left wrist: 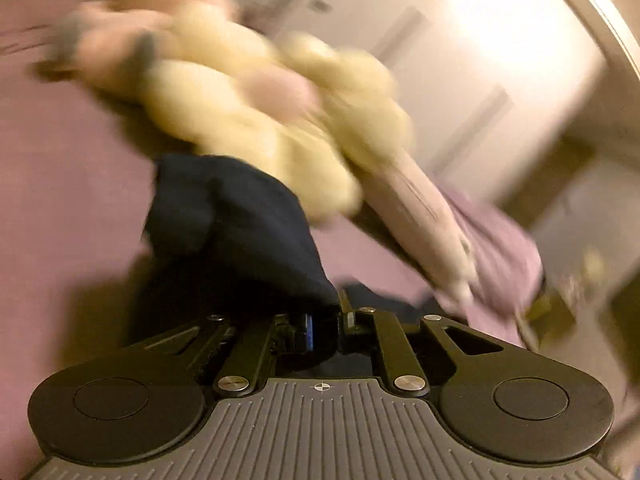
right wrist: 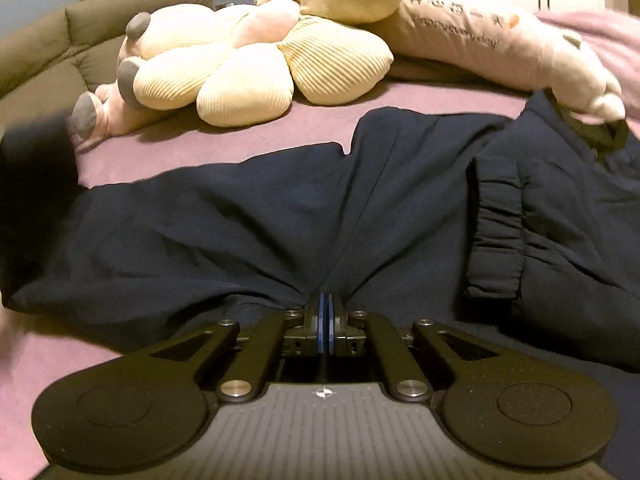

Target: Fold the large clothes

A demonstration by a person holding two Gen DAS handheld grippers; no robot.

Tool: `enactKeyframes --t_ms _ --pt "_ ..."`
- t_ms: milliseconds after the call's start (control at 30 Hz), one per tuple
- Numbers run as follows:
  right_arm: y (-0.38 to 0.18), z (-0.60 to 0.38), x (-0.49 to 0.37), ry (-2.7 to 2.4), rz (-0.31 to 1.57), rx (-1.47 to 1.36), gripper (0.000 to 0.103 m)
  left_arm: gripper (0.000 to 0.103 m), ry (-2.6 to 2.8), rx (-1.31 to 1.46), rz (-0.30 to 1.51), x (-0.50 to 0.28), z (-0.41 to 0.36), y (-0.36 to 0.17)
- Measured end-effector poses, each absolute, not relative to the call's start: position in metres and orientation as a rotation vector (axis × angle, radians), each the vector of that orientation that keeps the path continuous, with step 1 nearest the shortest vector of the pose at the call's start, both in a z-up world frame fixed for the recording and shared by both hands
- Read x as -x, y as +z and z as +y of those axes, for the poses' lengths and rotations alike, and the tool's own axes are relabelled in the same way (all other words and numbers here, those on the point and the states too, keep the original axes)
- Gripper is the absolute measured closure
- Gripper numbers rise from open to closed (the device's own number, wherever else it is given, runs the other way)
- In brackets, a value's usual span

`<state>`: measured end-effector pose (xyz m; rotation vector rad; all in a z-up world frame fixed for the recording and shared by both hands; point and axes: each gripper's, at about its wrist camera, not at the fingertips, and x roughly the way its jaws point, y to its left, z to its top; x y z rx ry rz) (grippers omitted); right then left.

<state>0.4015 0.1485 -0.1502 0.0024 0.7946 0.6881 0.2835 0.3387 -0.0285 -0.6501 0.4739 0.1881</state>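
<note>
The right gripper sits low over the bed, its blue-padded fingers pressed together on a pinch of the navy garment, which lies spread across the lilac bedsheet with an elastic cuff to the right. The left gripper is tilted, its view blurred; its jaws are closed on a bunched fold of the same navy garment, lifted off the sheet. A flower-shaped plush lies beyond, beside a long pink pillow whose print is too small to read. A grey padded headboard stands at left.

Black tongs, blue pads, silver screws
</note>
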Motion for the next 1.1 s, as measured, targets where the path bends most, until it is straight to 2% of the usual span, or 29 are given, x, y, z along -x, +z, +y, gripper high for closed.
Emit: enactKeyframes --t_ms 100,233,367,400,433,500,533,567,600,633,667,700,800,933,1033,1100 --pt "-0.139 0.105 -0.409 0.649 0.825 -0.2 0.1 0.09 0.133 0.528 0.58 -0.336 0.282 -0.052" --pt "-0.128 0.028 -0.397 0.573 0.766 -0.311 0.098 0.089 0.205 0.451 0.772 -0.383 0.235 -0.12" --pt "-0.128 -0.012 -0.397 0.576 0.784 -0.313 0.098 0.084 0.216 0.253 0.733 -0.384 0.213 -0.14" --pt "-0.128 -0.016 -0.399 0.581 0.784 -0.321 0.097 0.078 0.208 0.209 0.728 -0.384 0.209 -0.14" --pt "-0.126 -0.019 -0.403 0.591 0.782 -0.341 0.097 0.064 0.184 0.193 0.726 -0.381 0.209 -0.141" --pt "-0.122 -0.024 -0.411 0.603 0.786 -0.401 0.097 0.047 0.144 0.194 0.724 -0.37 0.202 -0.128" --pt "-0.12 -0.024 -0.413 0.613 0.787 -0.43 0.097 0.032 0.141 0.194 0.728 -0.367 0.202 -0.122" --pt "-0.117 -0.024 -0.414 0.628 0.786 -0.458 0.093 0.023 0.133 0.204 0.732 -0.36 0.206 -0.116" --pt "-0.114 -0.023 -0.416 0.649 0.788 -0.488 0.082 0.013 0.116 0.231 0.706 -0.354 0.207 -0.11" --pt "-0.112 -0.022 -0.417 0.666 0.794 -0.504 0.075 0.01 0.106 0.265 0.66 -0.337 0.21 -0.103" --pt "-0.111 -0.02 -0.419 0.676 0.799 -0.515 0.064 0.008 0.104 0.286 0.629 -0.322 0.209 -0.092" --pt "-0.111 -0.018 -0.423 0.686 0.811 -0.532 0.059 0.007 0.118 0.3 0.614 -0.308 0.212 -0.088" --pt "-0.116 -0.01 -0.435 0.706 0.867 -0.601 0.057 0.007 0.177 0.342 0.578 -0.274 0.227 -0.086" --pt "-0.123 0.017 -0.442 0.675 0.898 -0.532 0.058 0.008 0.249 0.354 0.607 -0.252 0.246 -0.093" --pt "-0.128 0.032 -0.448 0.642 0.906 -0.501 0.06 0.008 0.277 0.407 0.631 -0.251 0.261 -0.1" --pt "-0.127 0.04 -0.45 0.618 0.904 -0.457 0.079 0.008 0.293 0.469 0.638 -0.25 0.273 -0.105"
